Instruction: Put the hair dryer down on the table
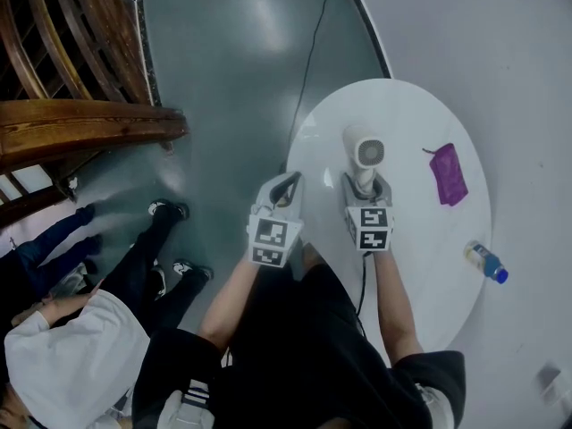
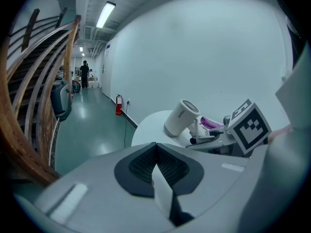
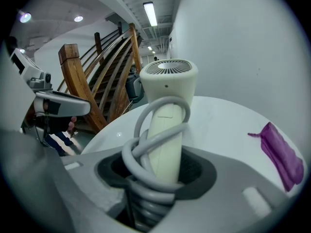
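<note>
Fingers of right gripper [image 3: 158, 174] clenched on handle of hair dryer [image 3: 167, 81]; grey cord [image 3: 138, 147] coiled round handle inside grip. Dryer roughly upright, head at 12 o'clock from gripper, over round white bench [image 1: 407, 119]; can't tell if it touches bench. Fingers of left gripper [image 2: 156, 165] pressed together, nothing between; sits at 9 o'clock of right gripper, by bench edge. Purple pouch [image 1: 449, 175] on bench at 3 o'clock of dryer, bottle [image 1: 487, 263] at 4 o'clock.
</note>
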`<act>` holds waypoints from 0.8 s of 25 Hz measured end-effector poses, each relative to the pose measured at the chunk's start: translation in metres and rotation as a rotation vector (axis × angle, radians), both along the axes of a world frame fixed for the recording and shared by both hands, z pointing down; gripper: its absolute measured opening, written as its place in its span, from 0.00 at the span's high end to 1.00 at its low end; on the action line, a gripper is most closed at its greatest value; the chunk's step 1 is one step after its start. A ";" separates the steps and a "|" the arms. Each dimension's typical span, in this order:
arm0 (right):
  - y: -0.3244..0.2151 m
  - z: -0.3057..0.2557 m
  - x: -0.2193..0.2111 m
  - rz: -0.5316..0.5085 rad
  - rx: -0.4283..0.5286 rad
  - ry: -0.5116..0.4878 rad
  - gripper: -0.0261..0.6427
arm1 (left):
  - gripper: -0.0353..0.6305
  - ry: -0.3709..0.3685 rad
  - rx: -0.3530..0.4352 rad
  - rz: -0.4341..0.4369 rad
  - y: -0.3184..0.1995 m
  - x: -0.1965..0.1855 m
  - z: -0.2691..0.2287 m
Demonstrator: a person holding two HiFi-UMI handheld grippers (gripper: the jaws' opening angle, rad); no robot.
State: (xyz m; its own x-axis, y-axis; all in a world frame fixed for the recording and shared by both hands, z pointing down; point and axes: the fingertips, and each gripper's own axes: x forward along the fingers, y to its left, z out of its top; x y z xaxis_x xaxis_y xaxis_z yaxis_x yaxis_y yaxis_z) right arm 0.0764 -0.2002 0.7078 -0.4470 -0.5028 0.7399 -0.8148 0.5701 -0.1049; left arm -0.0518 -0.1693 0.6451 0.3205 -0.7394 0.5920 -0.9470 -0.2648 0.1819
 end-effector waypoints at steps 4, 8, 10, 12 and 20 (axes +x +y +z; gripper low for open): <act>0.001 0.000 0.001 0.001 -0.006 0.004 0.65 | 0.94 -0.001 0.003 0.002 0.002 -0.002 -0.002; 0.001 0.000 0.001 0.004 -0.010 0.005 0.65 | 0.94 -0.003 0.002 -0.003 0.003 -0.006 -0.004; 0.001 -0.001 0.002 0.008 -0.014 0.002 0.64 | 0.94 -0.002 0.001 -0.006 0.004 -0.007 -0.004; 0.001 -0.001 0.002 0.014 -0.020 -0.002 0.63 | 0.94 -0.002 0.000 -0.008 0.006 -0.008 -0.004; -0.001 -0.005 0.001 0.033 -0.006 -0.026 0.51 | 0.94 -0.001 -0.007 -0.010 0.011 -0.012 -0.003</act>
State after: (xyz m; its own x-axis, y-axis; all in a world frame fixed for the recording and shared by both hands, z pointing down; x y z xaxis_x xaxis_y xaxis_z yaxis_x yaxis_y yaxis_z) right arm 0.0770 -0.2015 0.7026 -0.4488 -0.5134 0.7314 -0.8304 0.5419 -0.1292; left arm -0.0638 -0.1582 0.6424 0.3123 -0.7383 0.5978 -0.9498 -0.2537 0.1828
